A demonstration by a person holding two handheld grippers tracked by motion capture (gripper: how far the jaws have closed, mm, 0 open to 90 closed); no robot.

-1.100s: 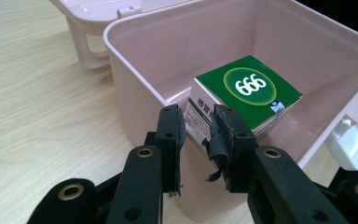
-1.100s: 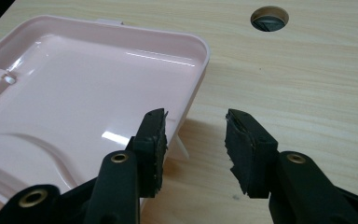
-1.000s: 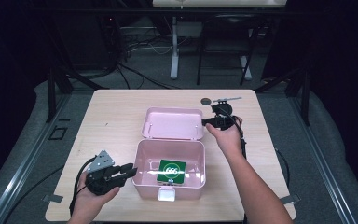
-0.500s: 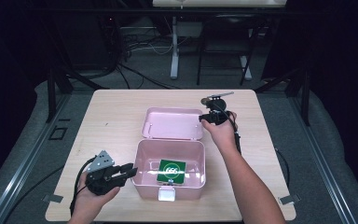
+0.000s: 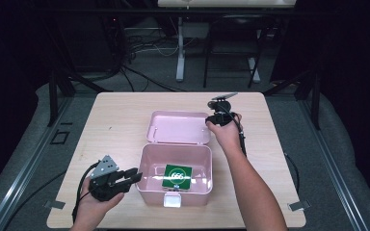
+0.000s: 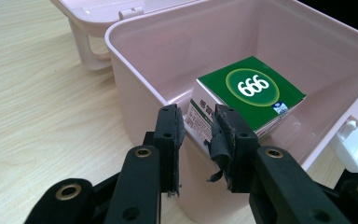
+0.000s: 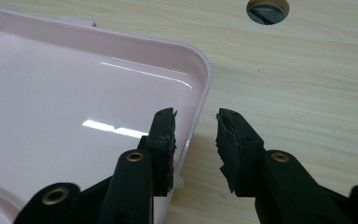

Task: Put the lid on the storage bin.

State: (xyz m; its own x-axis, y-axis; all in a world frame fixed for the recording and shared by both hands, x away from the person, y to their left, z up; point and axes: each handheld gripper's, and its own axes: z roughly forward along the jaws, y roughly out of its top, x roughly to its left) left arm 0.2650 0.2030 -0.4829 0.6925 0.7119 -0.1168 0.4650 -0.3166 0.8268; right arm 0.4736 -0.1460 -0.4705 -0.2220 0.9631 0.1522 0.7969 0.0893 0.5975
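Observation:
An open pink plastic box (image 5: 147, 168) stands near the table's front, its lid (image 5: 178, 127) laid flat behind it. Inside lies a green carton (image 5: 177, 176) marked "666" (image 6: 251, 86). My left gripper (image 5: 134, 177) is open beside the box's left wall; in the left gripper view its jaws (image 6: 196, 119) sit just before the box's near corner (image 6: 135, 60) with nothing between them. My right gripper (image 5: 213, 119) is open at the lid's right edge. In the right gripper view (image 7: 196, 119) one jaw is over the lid (image 7: 65, 93) and the other over the table, the lid's rim (image 7: 204, 79) between them.
The wooden table (image 5: 115, 120) has bare room left and right of the box. A round cable hole (image 7: 267, 8) lies just beyond the lid's corner. A white latch (image 5: 172, 199) hangs on the box front. Dark floor, cables and frame legs surround the table.
My right gripper has moved a little left and away, up to the lid's right edge. The left gripper and the box have stayed still.

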